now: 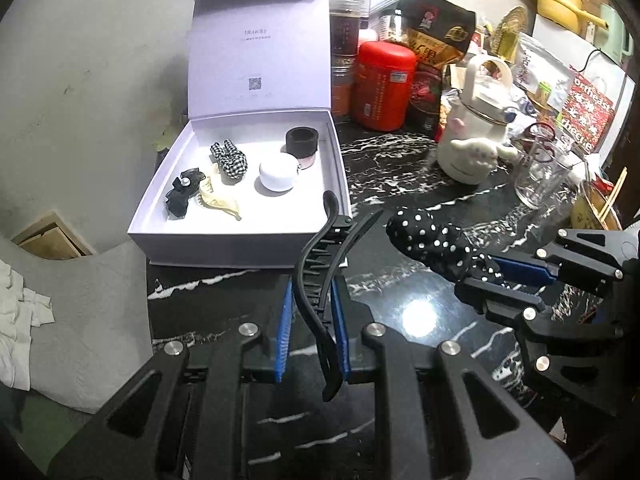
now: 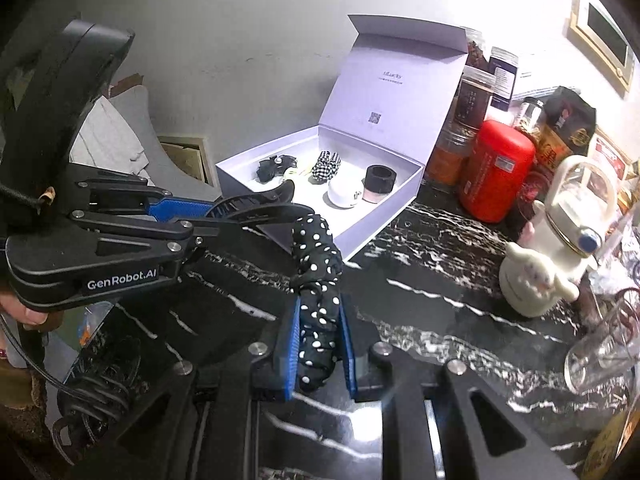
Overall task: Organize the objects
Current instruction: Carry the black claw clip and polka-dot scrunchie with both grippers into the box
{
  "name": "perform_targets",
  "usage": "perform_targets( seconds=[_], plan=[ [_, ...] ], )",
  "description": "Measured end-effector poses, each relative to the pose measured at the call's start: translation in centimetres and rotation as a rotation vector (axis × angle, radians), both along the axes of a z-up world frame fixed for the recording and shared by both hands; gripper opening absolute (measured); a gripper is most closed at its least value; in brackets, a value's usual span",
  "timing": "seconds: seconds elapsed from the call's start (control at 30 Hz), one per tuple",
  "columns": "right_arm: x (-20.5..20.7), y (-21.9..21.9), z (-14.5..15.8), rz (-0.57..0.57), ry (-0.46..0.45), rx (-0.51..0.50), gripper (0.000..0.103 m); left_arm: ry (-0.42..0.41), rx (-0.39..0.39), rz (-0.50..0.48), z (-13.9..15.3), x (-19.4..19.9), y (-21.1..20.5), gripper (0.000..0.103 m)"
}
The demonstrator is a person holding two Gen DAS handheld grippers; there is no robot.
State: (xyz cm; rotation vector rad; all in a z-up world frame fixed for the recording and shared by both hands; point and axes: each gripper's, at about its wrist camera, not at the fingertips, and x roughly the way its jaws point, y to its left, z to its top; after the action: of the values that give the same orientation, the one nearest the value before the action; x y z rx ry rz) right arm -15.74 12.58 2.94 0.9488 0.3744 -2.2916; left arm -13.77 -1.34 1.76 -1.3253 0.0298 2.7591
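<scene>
Right now my left tool (image 1: 310,312) is clenched on a long black hair clip (image 1: 320,280), its blue pads pressing the clip from both sides while the curved end sticks up toward the white box (image 1: 240,240). My right tool (image 2: 320,344) is clenched on a black scrunchie with white dots (image 2: 316,280), which stands up between the pads and flops forward at its top. Both tools hang above the black marbled table (image 2: 440,280), side by side, and from the right wrist view the clip's tip sits just beside the scrunchie's upper end.

Ahead, the box lies on the table with its lid (image 1: 260,48) propped upright at the back. Inside I see a black bow clip (image 1: 182,194), a cream leaf-shaped clip (image 1: 220,198), a checked scrunchie (image 1: 230,158), a round white case (image 1: 278,176) and a short black cylinder (image 1: 302,140) with something pink under it. To the box's right stand a red canister (image 1: 384,84), some tall jars (image 1: 346,56), a white figurine bottle (image 1: 476,136) and a clear glass (image 1: 540,168), well apart from both tools.
</scene>
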Motion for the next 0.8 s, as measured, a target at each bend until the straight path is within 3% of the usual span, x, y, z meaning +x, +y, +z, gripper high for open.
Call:
perform_targets(
  seconds=[0.43,0.8],
  plan=[
    [-5.8,-1.2,-0.9,0.015,-0.015,0.003,0.018,-0.02,0.011,0.041,-1.2,-5.1,-1.9,0.018],
    [-9.6,-2.2,0.1,0.013,0.021,0.001,0.018,0.012,-0.007,0.078,-0.4,-8.6,-3.2,0.018]
  ],
)
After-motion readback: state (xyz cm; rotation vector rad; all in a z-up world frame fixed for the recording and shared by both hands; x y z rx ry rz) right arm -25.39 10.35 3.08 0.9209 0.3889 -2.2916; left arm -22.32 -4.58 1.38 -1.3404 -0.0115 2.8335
